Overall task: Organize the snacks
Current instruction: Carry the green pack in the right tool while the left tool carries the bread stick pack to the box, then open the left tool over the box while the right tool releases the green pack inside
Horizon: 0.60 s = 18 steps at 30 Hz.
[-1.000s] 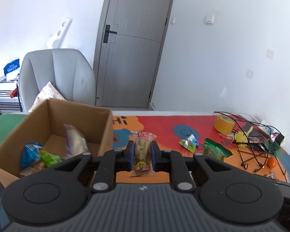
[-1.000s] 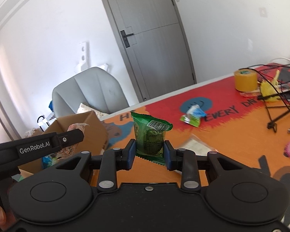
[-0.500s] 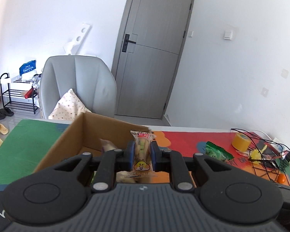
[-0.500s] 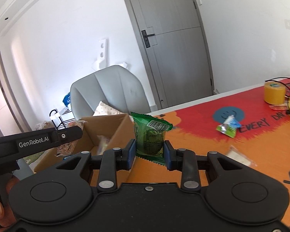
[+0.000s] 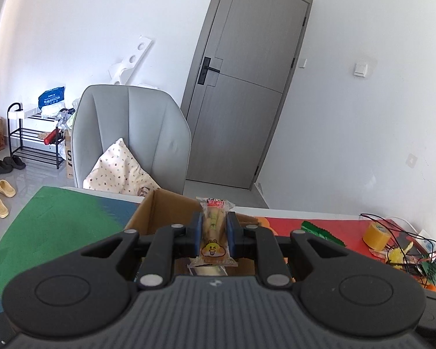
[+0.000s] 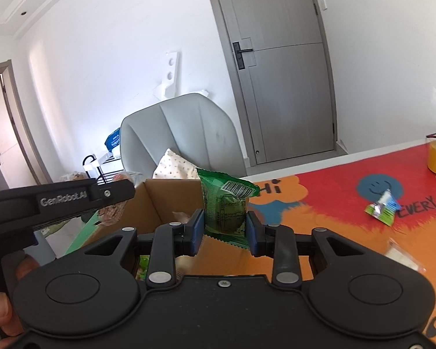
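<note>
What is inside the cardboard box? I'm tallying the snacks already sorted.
Inside the box, the right wrist view shows a pale wrapper and a green packet peeking past the right gripper. The grippers cover most of the floor, so no count is possible.

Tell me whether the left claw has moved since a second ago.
Yes. The left claw, shut on its snack, has swung left over the box; the tape slid toward the right edge.
</note>
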Available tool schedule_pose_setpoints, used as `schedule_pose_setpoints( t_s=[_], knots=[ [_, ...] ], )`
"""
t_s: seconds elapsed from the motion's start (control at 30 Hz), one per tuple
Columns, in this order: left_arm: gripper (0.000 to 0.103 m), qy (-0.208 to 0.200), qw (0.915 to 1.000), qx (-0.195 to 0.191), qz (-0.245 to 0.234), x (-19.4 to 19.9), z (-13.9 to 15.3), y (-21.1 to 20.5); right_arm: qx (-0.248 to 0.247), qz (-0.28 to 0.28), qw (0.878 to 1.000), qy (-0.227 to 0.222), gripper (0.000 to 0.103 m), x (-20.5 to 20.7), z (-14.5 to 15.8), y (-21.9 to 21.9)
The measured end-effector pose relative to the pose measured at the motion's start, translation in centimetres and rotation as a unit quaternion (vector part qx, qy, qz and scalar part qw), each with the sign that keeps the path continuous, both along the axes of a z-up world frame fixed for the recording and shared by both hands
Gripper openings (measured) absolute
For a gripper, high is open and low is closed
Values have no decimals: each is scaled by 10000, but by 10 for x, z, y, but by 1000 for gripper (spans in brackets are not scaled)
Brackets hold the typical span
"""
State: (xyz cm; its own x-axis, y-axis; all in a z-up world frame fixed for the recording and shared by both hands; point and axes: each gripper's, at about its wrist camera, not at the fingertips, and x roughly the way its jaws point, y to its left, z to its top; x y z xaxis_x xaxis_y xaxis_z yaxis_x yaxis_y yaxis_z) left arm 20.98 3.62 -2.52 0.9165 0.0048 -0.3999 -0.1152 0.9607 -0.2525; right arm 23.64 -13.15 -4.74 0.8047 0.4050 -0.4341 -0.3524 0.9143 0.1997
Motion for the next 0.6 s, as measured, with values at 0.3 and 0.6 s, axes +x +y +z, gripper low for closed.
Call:
schedule_pose_setpoints(
  t_s=[0.3, 0.6],
  knots=[
    [16, 80, 9997, -217, 26, 19, -7, 18, -146, 29, 9999, -27, 32, 15, 4, 23],
    [21, 442, 9975, -551, 70, 37, -23, 37, -330, 2, 9995, -11, 32, 22, 4, 38]
  ],
)
